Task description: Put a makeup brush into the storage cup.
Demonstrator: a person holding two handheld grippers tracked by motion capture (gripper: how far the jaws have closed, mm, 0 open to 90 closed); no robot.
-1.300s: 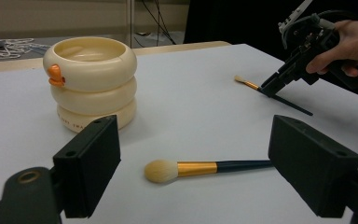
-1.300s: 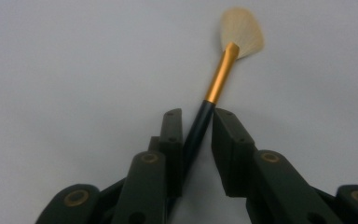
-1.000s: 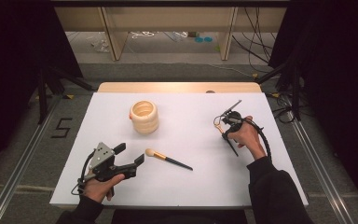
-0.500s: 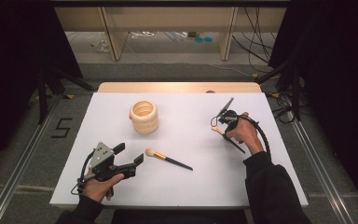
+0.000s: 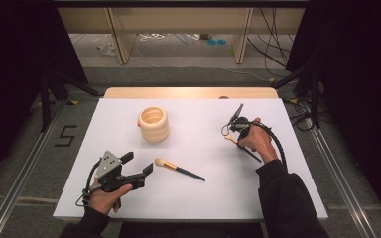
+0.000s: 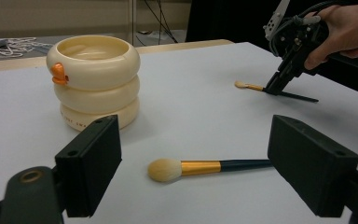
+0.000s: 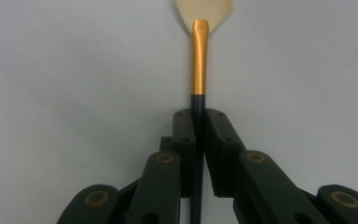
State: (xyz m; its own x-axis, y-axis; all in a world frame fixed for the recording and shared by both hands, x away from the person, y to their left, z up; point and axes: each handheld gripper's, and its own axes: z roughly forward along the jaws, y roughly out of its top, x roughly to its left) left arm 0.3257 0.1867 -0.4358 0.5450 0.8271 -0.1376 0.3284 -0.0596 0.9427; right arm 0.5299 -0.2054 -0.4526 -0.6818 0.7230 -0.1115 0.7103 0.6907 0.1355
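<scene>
1. Near the front edge of the table, toward its left corner, the left gripper rests low over the white surface, held by the person's left hand, whose forearm comes in from the bottom edge.
2. The left hand holds this gripper about level, pointing toward the right and a little toward the far edge. Its jaws are spread wide, and nothing is between them.
3. In the left gripper view, the large brush lies flat on the table just beyond the two open jaws, with its pale round tuft to the left and its dark handle running to the right.
4. On the high view this large brush lies in the middle of the table, nearer to the front edge, apart from both grippers.
5. Farther, toward the right edge, the right gripper points steeply down at the table. The right hand grips it from above, with the wrist raised and the dark sleeve going back to the front right corner.
6. Its jaws are pressed together on the dark handle of the small brush, just behind the gold ferrule; the flat pale tuft points away from the gripper.
7. The small brush seems to lie on the table, but I cannot tell this surely.
8. Toward the far edge, left of the middle, the cream ringed cup stands upright, well apart from both hands.
</scene>
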